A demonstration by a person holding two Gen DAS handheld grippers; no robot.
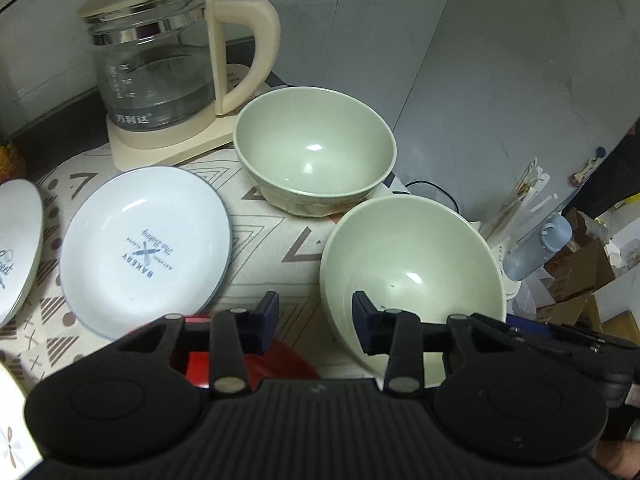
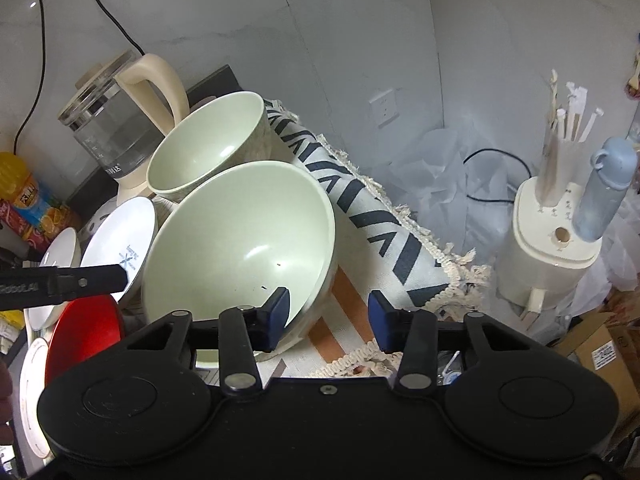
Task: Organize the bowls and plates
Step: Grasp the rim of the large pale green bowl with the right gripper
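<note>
The near pale-green ceramic bowl point(image 2: 240, 240) sits on the patterned-cloth worktop point(image 1: 272, 240), its rim straddled by both the right gripper point(image 2: 328, 316) and left gripper point(image 1: 316, 316), fingers part-spread, not yet pinching.

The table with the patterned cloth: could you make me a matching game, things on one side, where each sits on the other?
Things:
1. Glass kettle with cream handle
2. White plate printed BAKERY
3. Nearer pale green bowl
4. Red dish

Places:
A. Under the left gripper
B. At the table's right edge
C. Left of the bowls
D. At the back by the wall

Pairs: 1-D, 2-C, 3-B, 4-A
</note>
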